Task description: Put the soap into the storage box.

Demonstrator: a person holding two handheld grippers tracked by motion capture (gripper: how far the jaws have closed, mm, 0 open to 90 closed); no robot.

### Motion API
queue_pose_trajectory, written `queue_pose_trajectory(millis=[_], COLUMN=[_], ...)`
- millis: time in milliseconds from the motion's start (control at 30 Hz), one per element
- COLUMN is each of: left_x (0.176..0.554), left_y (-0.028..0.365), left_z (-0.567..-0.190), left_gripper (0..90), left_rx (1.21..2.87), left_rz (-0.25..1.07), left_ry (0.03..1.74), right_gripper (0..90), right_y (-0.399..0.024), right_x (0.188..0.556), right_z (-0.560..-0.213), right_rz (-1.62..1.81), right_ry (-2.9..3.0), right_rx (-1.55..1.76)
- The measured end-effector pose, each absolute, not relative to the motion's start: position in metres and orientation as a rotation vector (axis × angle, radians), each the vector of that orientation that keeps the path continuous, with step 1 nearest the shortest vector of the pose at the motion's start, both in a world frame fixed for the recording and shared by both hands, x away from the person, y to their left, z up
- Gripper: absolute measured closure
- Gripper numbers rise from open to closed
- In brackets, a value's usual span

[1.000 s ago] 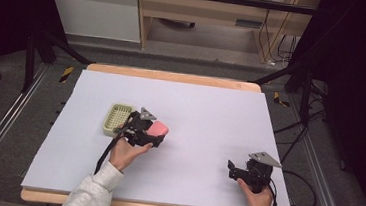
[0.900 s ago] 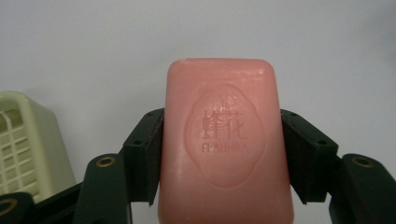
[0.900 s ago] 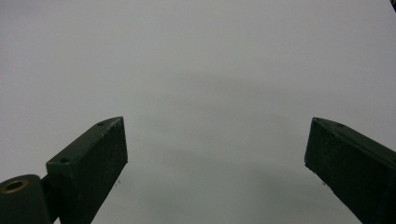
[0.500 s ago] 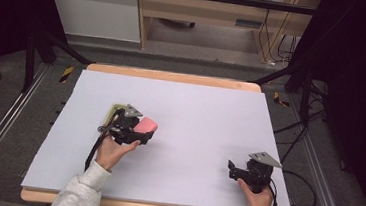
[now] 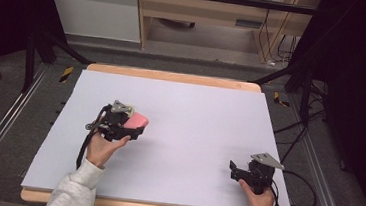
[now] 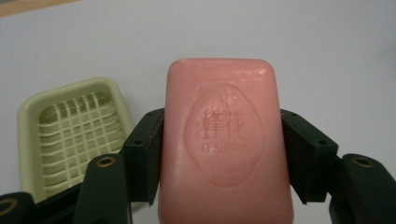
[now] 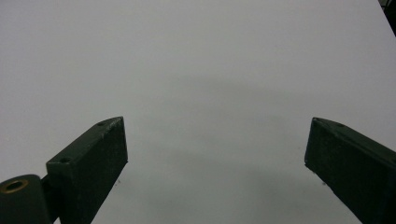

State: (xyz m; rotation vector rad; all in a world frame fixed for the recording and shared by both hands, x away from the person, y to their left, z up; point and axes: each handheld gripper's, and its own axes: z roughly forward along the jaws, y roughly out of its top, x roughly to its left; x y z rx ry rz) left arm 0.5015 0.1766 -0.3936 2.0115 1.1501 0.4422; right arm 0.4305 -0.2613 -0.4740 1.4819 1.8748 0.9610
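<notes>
- The left claw (image 6: 219, 154) is grasping a pink bar of soap (image 6: 224, 140); its two black jaws are pressing on the long sides of the bar, one on each side.
- In the high view the left claw (image 5: 136, 127) is holding the soap (image 5: 138, 121) above the white table (image 5: 209, 120), in the left half of it.
- The right claw (image 7: 215, 154) is standing released, with nothing between its jaws; in the high view it (image 5: 238, 170) is resting near the front right corner of the table.
- The step in hand, as I judge it, is putting the soap into the green soap dish (image 6: 70, 135). The dish is lying just beside the soap, on the left in the left claw's view.
- The dish is holding nothing; its grid bottom is showing bare.
- To do it well, the person is better keeping the bar level and bringing it right over the middle of the dish.
- The long side of the bar should be lining up with the long side of the dish.
- Soap can be slippery, so the jaws should be releasing only when the bar is sitting on the grid, not before.
</notes>
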Motion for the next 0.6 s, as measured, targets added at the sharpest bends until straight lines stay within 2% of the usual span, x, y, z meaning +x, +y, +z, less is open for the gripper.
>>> queue_pose_trajectory(millis=[600], left_x=[0.517], left_y=[0.202], left_z=[-0.394], left_gripper=[37.4], left_rx=[1.968], left_rz=[0.489], left_ry=[1.24], right_gripper=[6.1], right_y=[-0.261], right_x=[0.431], right_z=[-0.474], right_rz=[0.967], right_ry=[1.872], right_rx=[1.483])
